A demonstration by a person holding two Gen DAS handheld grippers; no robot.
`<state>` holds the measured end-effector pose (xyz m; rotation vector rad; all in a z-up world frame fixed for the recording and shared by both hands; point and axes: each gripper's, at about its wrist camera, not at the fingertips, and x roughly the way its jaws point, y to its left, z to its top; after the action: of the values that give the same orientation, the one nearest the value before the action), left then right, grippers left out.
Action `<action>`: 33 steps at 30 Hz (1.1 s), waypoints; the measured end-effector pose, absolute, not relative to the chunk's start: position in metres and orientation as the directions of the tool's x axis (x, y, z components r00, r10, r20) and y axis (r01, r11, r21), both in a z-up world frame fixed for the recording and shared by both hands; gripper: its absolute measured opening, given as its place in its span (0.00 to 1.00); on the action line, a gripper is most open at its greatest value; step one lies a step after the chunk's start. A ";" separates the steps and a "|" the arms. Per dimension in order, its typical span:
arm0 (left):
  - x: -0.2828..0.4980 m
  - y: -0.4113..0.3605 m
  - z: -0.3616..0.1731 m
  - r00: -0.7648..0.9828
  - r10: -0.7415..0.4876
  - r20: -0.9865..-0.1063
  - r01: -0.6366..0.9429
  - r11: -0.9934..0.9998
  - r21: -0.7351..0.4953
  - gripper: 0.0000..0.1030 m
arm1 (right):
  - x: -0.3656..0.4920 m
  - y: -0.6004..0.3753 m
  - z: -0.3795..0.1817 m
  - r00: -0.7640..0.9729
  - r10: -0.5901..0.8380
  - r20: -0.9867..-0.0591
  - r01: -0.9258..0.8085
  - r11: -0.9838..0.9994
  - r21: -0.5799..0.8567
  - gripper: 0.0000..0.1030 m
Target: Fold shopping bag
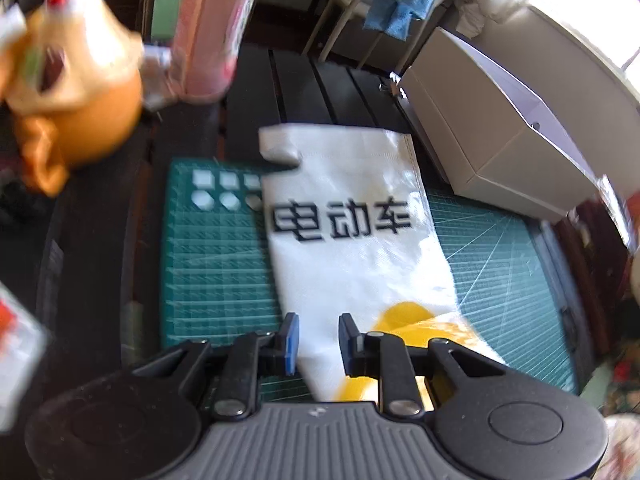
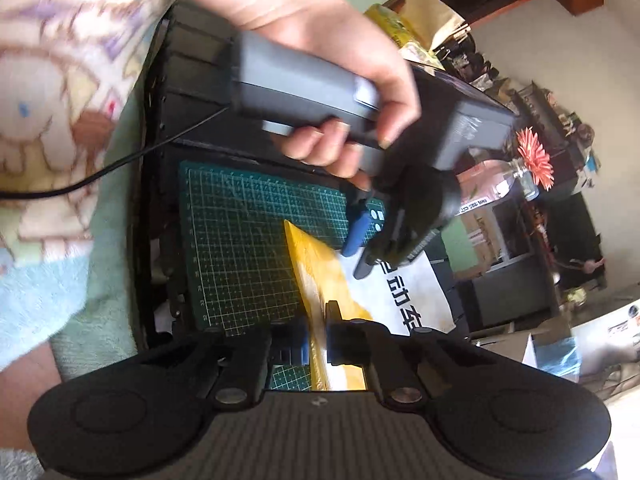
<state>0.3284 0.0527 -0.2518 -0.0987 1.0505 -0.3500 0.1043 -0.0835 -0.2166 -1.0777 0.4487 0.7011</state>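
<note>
The bag [image 1: 352,216], white with black characters and a yellow patch at its near end, lay flat on the green mat [image 1: 216,256], which sat on a dark table [image 1: 100,216]; its far end, with a notched handle cut-out, ran off the mat onto the table's slats. In the left wrist view the left gripper [image 1: 319,342] hung over the bag's near end with its blue-padded jaws apart and white fabric showing between them; whether the pads touched the cloth could not be told; nothing was clamped. In the right wrist view the right gripper [image 2: 317,340] had its jaws drawn close on the bag's yellow edge [image 2: 316,280], which rose as a folded ridge from between the pads and ran away across the mat; the grip looked closed on that fold. The same view showed the left gripper [image 2: 356,248] from outside, its grey handle held in a bare hand [image 2: 340,80], its blue finger [image 2: 358,232] pointing down at the bag by the printed characters. A pale patterned sleeve [image 2: 60,100] filled the left of that view, and a black cable [image 2: 100,172] crossed it. Beyond the bag stood a white box [image 1: 500,120] at the mat's far right, an orange toy [image 1: 80,92] at the far left, blurred, and a blue cloth [image 1: 408,0] draped over a rack behind.
</note>
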 end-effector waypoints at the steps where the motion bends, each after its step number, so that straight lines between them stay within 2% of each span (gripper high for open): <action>1: 0.319 0.055 -0.240 0.487 -0.302 -0.820 0.275 0.944 -0.184 0.21 | 0.107 -0.088 -0.208 0.690 0.308 -0.655 -0.724 0.316 -0.614 0.06; 3: 0.301 0.059 -0.224 0.543 -0.283 -0.791 0.344 0.934 -0.098 0.24 | 0.112 -0.094 -0.196 0.668 0.323 -0.670 -0.742 0.345 -0.574 0.06; 8: 0.244 0.063 -0.207 0.629 -0.346 -0.696 0.572 0.812 0.113 0.51 | 0.137 -0.109 -0.161 0.577 0.385 -0.720 -0.807 0.405 -0.429 0.06; 10: 0.230 0.056 -0.211 0.635 -0.369 -0.679 0.633 0.752 0.183 0.56 | 0.146 -0.112 -0.153 0.548 0.398 -0.735 -0.824 0.409 -0.392 0.06; 13: 0.215 0.041 -0.218 0.633 -0.403 -0.661 0.703 0.657 0.272 0.56 | 0.164 -0.117 -0.139 0.487 0.413 -0.770 -0.860 0.382 -0.339 0.06; 18: 0.213 0.017 -0.231 0.604 -0.467 -0.646 0.766 0.564 0.308 0.55 | 0.179 -0.116 -0.122 0.395 0.408 -0.823 -0.906 0.318 -0.278 0.06; 24: 0.239 0.011 -0.248 0.510 -0.480 -0.714 0.793 0.584 0.174 0.40 | 0.190 -0.112 -0.115 0.321 0.452 -0.832 -0.930 0.318 -0.186 0.05; 26: 0.245 0.014 -0.252 0.501 -0.472 -0.725 0.787 0.598 0.155 0.26 | 0.191 -0.110 -0.113 0.298 0.476 -0.828 -0.936 0.318 -0.154 0.05; 29: 0.258 0.024 -0.259 0.441 -0.498 -0.747 0.784 0.619 0.050 0.13 | 0.192 -0.108 -0.113 0.280 0.489 -0.826 -0.940 0.313 -0.134 0.06; 33: 0.276 0.037 -0.269 0.368 -0.528 -0.765 0.764 0.641 -0.075 0.10 | 0.195 -0.110 -0.116 0.292 0.505 -0.812 -0.933 0.337 -0.126 0.13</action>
<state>0.2760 0.0367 -0.2690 0.3166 0.8494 -0.8474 0.1946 -0.1101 -0.1163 -0.6807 0.7563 1.0633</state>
